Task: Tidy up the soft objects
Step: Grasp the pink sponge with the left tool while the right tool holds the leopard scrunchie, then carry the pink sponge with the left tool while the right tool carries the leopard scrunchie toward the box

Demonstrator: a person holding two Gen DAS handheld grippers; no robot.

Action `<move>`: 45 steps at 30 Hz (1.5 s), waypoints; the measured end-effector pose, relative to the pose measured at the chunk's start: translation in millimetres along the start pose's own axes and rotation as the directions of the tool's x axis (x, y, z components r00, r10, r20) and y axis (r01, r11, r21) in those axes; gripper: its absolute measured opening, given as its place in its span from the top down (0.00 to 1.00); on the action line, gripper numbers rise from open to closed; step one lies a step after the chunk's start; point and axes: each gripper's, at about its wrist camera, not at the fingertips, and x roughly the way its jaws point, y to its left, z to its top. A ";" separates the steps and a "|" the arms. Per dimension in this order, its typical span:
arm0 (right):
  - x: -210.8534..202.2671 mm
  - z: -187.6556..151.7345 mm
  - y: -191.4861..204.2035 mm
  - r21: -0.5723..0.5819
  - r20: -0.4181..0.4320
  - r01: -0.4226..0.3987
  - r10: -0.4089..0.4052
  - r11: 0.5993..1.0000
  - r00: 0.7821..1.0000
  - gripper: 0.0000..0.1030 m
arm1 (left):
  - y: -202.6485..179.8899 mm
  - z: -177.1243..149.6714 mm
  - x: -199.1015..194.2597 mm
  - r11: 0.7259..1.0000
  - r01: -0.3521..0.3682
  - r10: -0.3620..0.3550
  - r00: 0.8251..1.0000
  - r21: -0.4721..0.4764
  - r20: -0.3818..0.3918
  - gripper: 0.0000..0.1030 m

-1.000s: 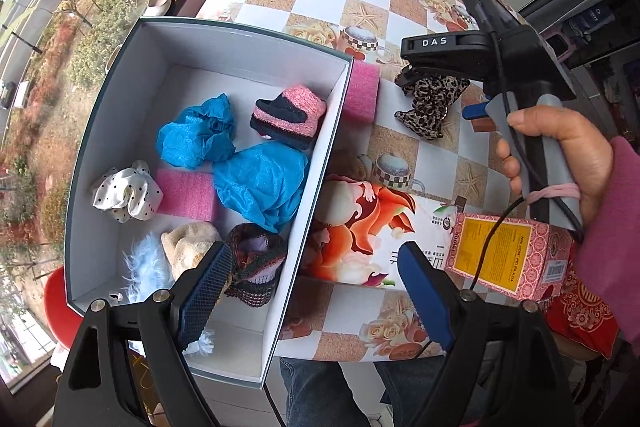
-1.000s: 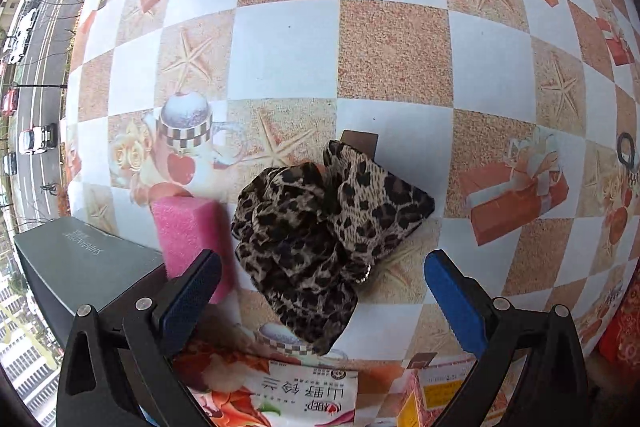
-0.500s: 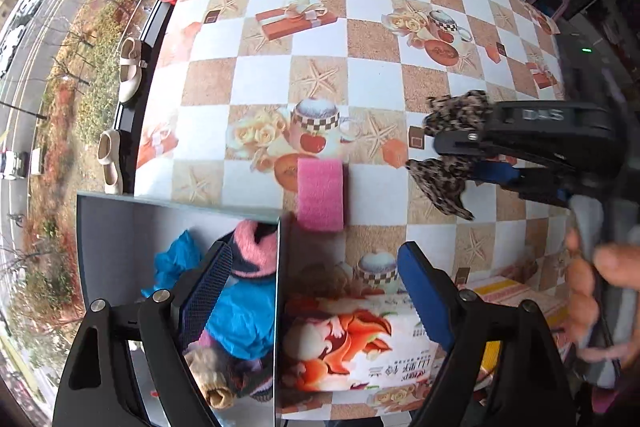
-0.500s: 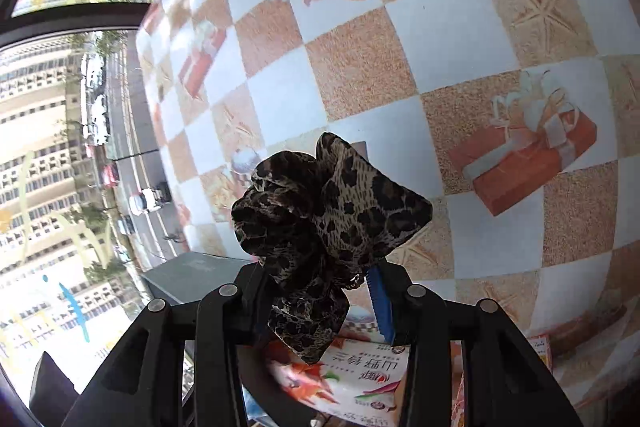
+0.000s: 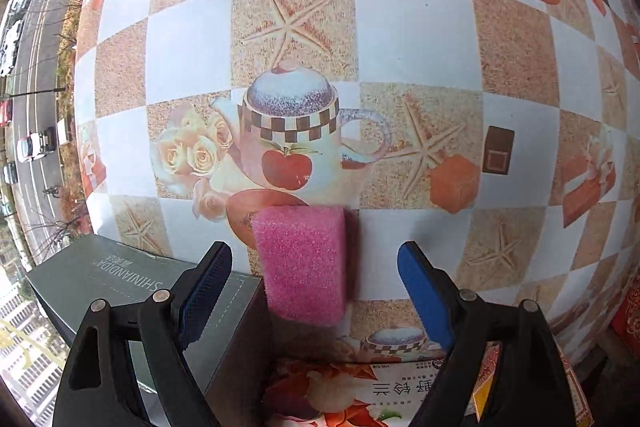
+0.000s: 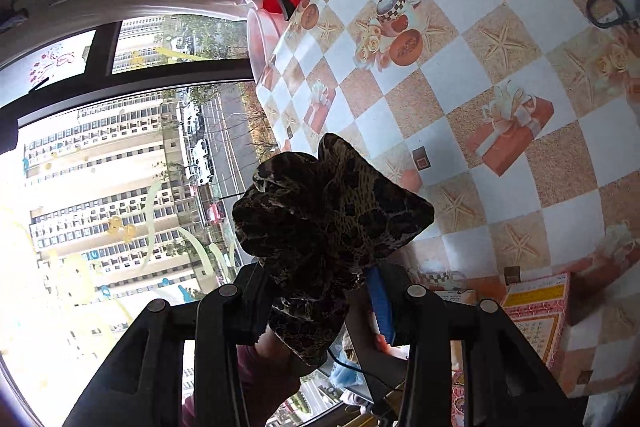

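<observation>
A pink foam sponge (image 5: pixel 302 261) lies on the patterned tablecloth (image 5: pixel 400 27), beside the grey box's outer wall (image 5: pixel 132 287). My left gripper (image 5: pixel 314 293) is open just above it, with the sponge between the fingers and not touched. My right gripper (image 6: pixel 320 291) is shut on a leopard-print scrunchie (image 6: pixel 328 219) and holds it in the air above the table's window-side edge. The inside of the grey box is hidden.
A floral tissue pack (image 5: pixel 352 399) lies at the near edge under the left gripper. A red-and-yellow carton (image 6: pixel 536 311) lies at the near right. A pink basin (image 6: pixel 260 31) stands at the far table corner by the window.
My left gripper has dropped low over the pink sponge, leaving the box behind. My right gripper, holding the scrunchie, has lifted and swung toward the window.
</observation>
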 end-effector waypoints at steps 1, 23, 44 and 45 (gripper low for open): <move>-3.5 -0.5 -0.6 0.001 0.007 -0.006 0.006 1.000 1.000 0.58 | -1.9 1.9 4.2 1.000 -0.007 0.007 1.000 0.004 -0.018 0.15; -77.1 -5.1 -40.3 -0.062 0.197 0.229 -0.213 0.971 0.957 0.58 | -86.1 -30.7 -74.1 0.970 0.142 -0.184 0.960 0.197 0.213 0.53; -162.3 -90.1 -106.2 0.012 0.348 0.569 -0.536 0.823 0.769 0.58 | -226.7 -169.3 -199.9 0.728 0.234 -0.525 0.794 0.644 0.305 0.53; -164.6 -95.2 -108.3 0.020 0.349 0.572 -0.542 0.820 0.765 0.58 | -229.6 -176.0 -201.0 0.714 0.240 -0.537 0.791 0.658 0.294 0.53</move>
